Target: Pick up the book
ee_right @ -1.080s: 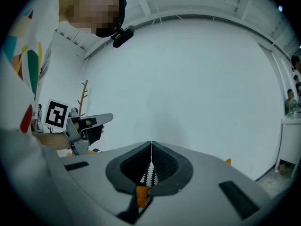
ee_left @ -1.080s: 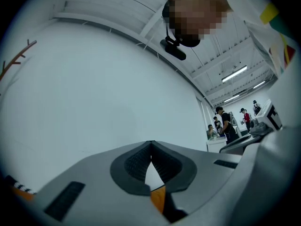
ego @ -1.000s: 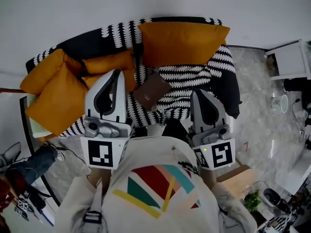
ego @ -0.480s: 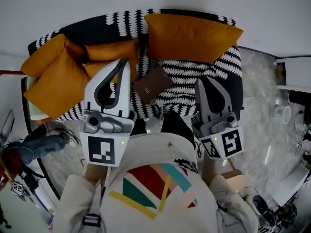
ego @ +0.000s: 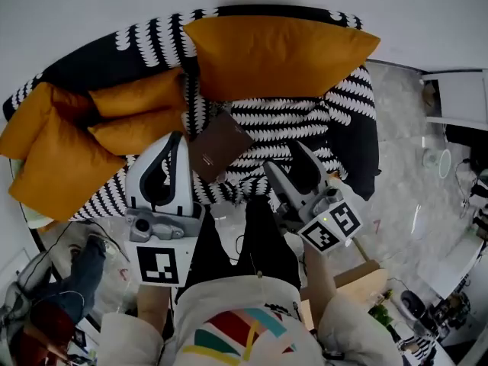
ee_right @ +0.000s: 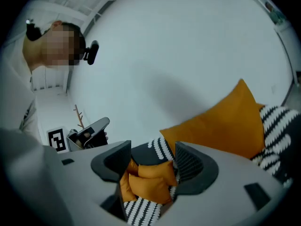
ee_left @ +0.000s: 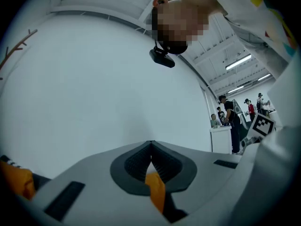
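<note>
Book (ego: 219, 145) lies on the striped sofa (ego: 305, 120). We hold our left gripper (ego: 178, 137) closed; our right gripper (ego: 287, 160), empty, has just been opening.

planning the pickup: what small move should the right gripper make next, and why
Probably ease the right gripper toward the brown book. Its jaws have just been opening, with nothing between them, and the book lies flat on the striped sofa, not yet within their reach.
</note>
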{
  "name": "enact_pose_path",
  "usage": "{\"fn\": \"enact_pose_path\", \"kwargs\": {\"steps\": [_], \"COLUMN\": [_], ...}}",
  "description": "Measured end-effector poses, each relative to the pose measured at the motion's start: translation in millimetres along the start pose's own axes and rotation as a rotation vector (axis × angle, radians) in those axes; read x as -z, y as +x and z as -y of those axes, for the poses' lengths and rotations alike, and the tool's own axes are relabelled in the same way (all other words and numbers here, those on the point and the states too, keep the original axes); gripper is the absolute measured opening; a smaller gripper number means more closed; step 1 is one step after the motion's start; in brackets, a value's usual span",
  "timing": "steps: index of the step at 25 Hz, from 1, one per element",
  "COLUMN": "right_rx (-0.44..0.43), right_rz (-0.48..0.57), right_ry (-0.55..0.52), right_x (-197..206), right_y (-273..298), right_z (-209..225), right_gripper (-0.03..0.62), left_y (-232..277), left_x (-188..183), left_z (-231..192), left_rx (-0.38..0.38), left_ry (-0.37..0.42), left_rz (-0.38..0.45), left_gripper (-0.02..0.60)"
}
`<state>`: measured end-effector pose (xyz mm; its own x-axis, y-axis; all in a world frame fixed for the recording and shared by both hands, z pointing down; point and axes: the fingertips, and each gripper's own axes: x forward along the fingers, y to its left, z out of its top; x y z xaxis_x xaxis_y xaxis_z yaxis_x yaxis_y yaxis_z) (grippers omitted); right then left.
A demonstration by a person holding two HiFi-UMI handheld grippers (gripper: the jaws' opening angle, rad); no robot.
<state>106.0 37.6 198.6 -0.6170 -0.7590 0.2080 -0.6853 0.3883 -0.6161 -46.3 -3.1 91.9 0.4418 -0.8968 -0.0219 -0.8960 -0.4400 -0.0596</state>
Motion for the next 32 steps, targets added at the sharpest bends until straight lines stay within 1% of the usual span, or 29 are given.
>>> {"fn": "enact_pose_path", "kwargs": {"steps": [2,4,7,10,12,15,17,20,23,26,28,30,32], "right_rx": [-0.01,0.002,0.052,0.098,0.113,0.128,0.149,0.18,0.194,0.193,0.199,0.199,0.155], "right_rz": [-0.041,-0.071,-0.127,-0.201,-0.228,-0.268,-0.312,-0.359,-0.368,-0.398,-0.422,-0.43,-0.428], "right_ry": [0.098,0.167,0.271,0.371,0.442,0.559,0.599,0.635,0.686,0.659,0.636,0.647,0.671], "right_x": [37.1,72.9,133.0,193.9,226.4,269.1,293.8,320.4,334.9,344.8,349.0,346.6,338.4], "right_y": [13.8,24.5,29.8,29.4,33.4,41.3,45.0,51.5,60.4,74.8,84.2,87.2,86.0], "right_z": [34.4,66.6,107.7,142.7,165.5,192.7,207.7,224.2,230.5,238.5,241.2,238.1,228.3], "right_gripper": [0.282,0.282,0.282,0.282,0.282,0.282,0.282,0.282,0.282,0.282,0.282,0.282,0.281], "left_y": [8.2,11.9,4.5,-3.6,-3.3,-0.1,2.5,5.7,6.9,6.5,6.8,8.5,10.9], "left_x": [37.7,72.9,123.1,166.5,190.0,213.6,223.7,234.1,243.6,254.7,257.3,255.2,250.1], "left_z": [-1.3,-2.9,-2.1,7.1,15.2,26.1,31.2,31.3,26.5,25.3,25.0,24.3,24.0], "left_rx": [-0.023,-0.045,-0.067,-0.057,-0.042,-0.024,-0.009,0.015,0.027,0.025,0.021,0.022,0.023], "left_ry": [-0.016,-0.037,-0.087,-0.108,-0.106,-0.11,-0.114,-0.107,-0.097,-0.102,-0.105,-0.107,-0.11], "left_rz": [-0.016,-0.028,-0.071,-0.108,-0.118,-0.142,-0.161,-0.176,-0.188,-0.191,-0.196,-0.208,-0.215], "left_gripper": [0.005,0.005,0.005,0.005,0.005,0.005,0.005,0.005,0.005,0.005,0.005,0.005,0.006]}}
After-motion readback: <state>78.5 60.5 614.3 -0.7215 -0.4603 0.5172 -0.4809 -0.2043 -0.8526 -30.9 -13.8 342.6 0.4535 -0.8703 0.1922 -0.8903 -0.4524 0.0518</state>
